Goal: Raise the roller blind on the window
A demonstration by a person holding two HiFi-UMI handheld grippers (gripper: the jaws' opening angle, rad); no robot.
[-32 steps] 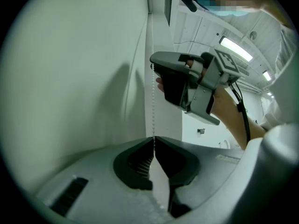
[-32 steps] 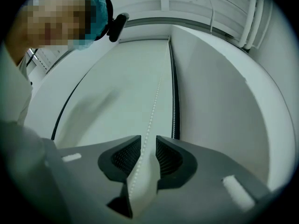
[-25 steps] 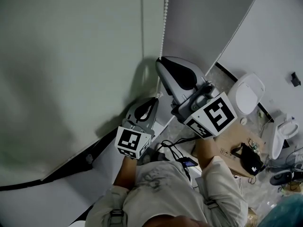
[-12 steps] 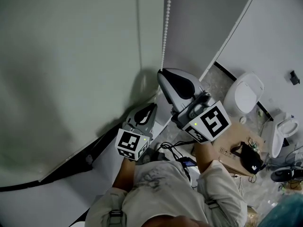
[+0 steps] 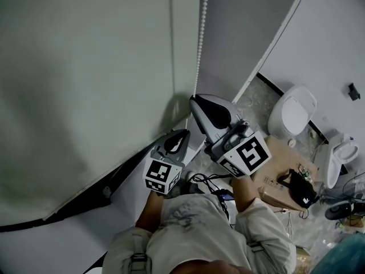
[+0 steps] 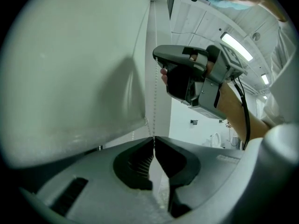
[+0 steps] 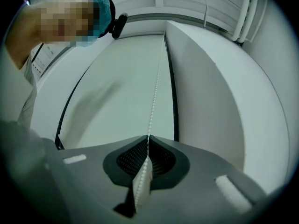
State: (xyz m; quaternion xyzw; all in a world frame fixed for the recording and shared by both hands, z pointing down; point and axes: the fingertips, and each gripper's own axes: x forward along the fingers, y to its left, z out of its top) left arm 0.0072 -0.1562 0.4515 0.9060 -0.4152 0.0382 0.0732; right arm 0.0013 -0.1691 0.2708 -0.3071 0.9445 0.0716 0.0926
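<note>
Right claw [image 7: 148, 139] is pressed shut on the chain [image 7: 156, 85], which runs straight up from its tips. Left claw [image 6: 153, 140], lower and just beside the right claw, likewise pinches the chain at its tips. The blind [image 5: 85, 73] hangs left of both.

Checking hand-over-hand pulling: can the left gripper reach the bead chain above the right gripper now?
Probably not directly: the left gripper is shut on the bead chain below the right gripper, also clamped.
</note>
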